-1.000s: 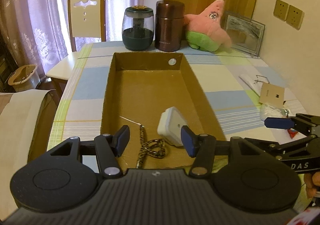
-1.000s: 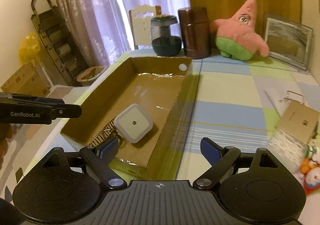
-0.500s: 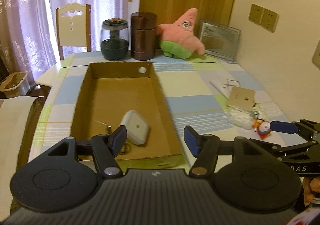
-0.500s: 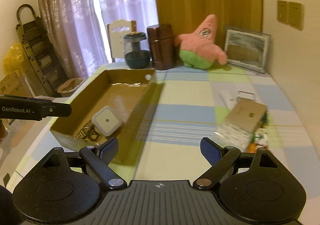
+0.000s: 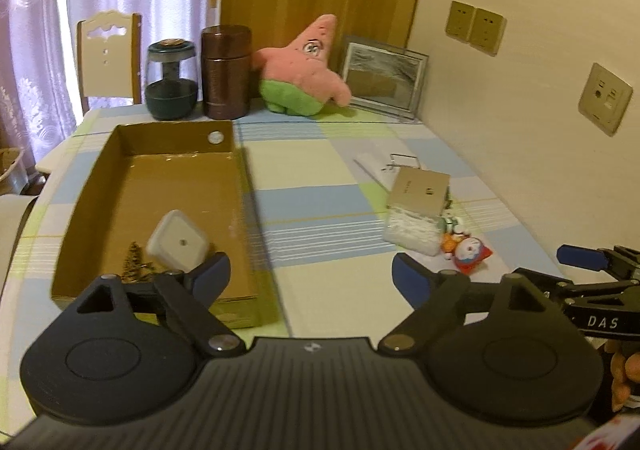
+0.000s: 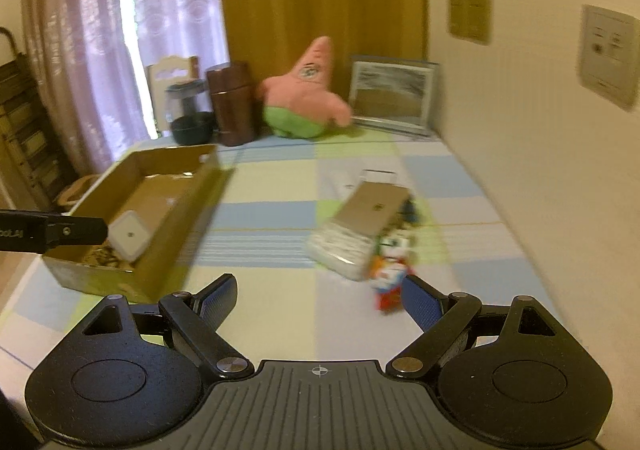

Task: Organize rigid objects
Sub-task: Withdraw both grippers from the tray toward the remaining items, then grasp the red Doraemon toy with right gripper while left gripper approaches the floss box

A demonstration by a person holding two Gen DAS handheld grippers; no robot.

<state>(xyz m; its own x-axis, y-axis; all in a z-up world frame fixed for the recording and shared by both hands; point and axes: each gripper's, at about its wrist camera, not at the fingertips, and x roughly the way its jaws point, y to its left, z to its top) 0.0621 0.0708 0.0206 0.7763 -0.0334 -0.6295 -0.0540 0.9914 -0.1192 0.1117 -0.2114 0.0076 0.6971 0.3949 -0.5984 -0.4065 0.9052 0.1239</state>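
Left gripper (image 5: pixel 311 273), jaws opening and empty, hangs above the checked table (image 5: pixel 320 210); the white square box (image 5: pixel 178 244) lies in the cardboard tray (image 5: pixel 244 186) beyond its left finger.

Small toys (image 6: pixel 390 270) blur beside the box (image 6: pixel 372 210).

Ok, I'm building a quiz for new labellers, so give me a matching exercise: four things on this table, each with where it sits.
Things:
1. white square device
2. pink star plush
3. brown canister
4. small toy figure

Places:
A. far edge, beside the picture frame
B. inside the cardboard box
C. near the clear packet
D. behind the box, next to the dark jar

Pairs: 1-B, 2-A, 3-D, 4-C
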